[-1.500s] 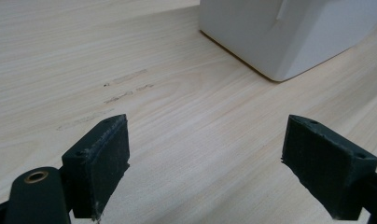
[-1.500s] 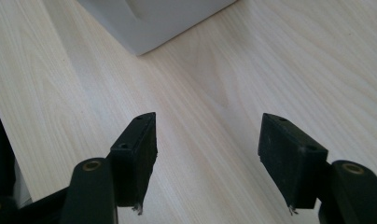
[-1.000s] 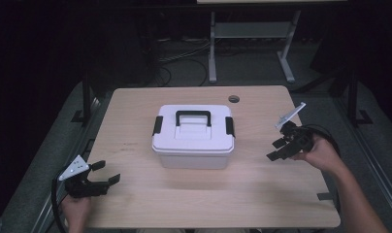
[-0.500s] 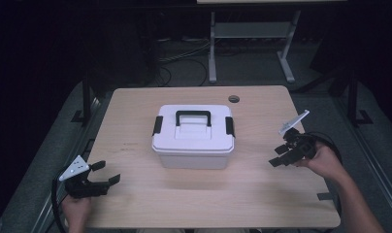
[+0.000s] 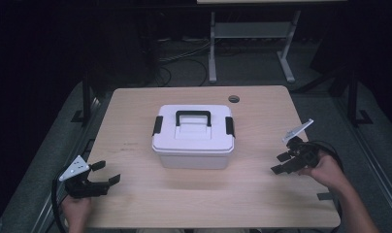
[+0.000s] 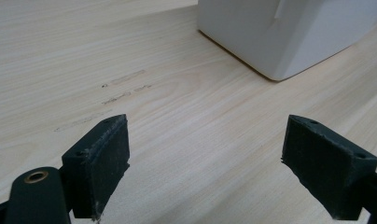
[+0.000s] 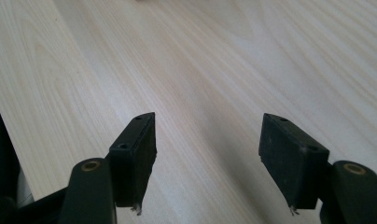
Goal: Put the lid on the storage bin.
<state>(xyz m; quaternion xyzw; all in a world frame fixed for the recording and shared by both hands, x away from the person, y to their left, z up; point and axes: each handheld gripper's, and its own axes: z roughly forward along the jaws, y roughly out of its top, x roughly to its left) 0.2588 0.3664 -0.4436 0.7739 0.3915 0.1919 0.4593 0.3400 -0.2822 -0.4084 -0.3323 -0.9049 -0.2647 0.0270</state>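
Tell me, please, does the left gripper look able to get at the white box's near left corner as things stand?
Probably yes: the left gripper is open, and bare table lies between it and the white box.

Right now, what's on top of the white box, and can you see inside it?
On the white box sits its closed lid, with a black handle folded flat and black latches at both ends. The lid covers the inside, so any contents are hidden.

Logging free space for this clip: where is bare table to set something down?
Bare wood lies between the white box and each gripper: left gripper, right gripper. The front strip between the hands is free too. Behind the box, room narrows by the table's grommet hole.
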